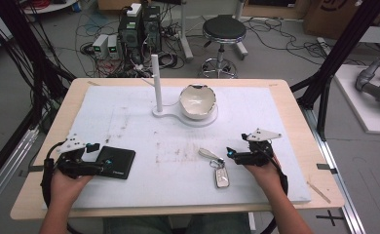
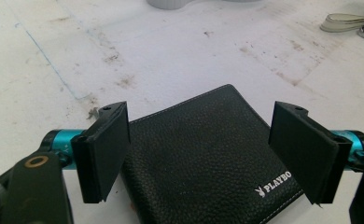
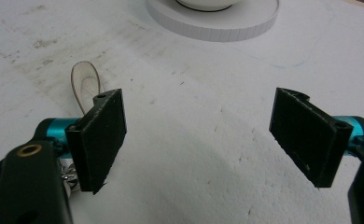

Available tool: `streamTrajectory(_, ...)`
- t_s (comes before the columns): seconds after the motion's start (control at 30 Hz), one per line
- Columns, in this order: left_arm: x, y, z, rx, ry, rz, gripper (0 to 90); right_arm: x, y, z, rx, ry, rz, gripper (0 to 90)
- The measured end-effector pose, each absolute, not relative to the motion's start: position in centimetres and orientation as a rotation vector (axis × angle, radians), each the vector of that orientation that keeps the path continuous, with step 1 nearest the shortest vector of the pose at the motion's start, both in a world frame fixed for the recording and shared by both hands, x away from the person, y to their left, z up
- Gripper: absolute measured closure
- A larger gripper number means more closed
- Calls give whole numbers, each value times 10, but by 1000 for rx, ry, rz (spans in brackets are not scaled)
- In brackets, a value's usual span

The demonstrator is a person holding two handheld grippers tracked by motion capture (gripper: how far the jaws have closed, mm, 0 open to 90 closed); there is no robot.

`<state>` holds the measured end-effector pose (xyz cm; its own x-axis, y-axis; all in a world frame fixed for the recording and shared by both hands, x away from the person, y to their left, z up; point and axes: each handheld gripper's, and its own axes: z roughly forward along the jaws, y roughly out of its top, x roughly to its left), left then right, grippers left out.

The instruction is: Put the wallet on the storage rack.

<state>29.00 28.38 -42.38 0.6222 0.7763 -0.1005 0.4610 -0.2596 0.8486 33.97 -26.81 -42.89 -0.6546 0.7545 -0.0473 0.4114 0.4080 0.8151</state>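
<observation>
Left gripper point(image 2: 208, 154) hovering over wallet point(image 2: 203, 158), jaws apart, probably not touching; flat leather risking slip. Right gripper point(image 3: 199, 140) gaping, keys point(image 1: 218, 168) at nine o'clock.

Left gripper point(image 1: 99, 157) apparently touches the wallet point(image 1: 116, 162); keys point(image 1: 216, 166) beside right gripper point(image 1: 231, 154).

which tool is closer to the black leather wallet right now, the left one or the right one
Left. The left tool hangs just over the black leather wallet, open jaws on either side. The right tool sits across the white board, by the key fob.
</observation>
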Motion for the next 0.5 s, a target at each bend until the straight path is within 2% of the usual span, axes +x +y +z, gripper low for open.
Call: streamTrajectory(0.5,292,290,-430,1939,1034,389,207,339,-269,-429,987,2257,1129,188)
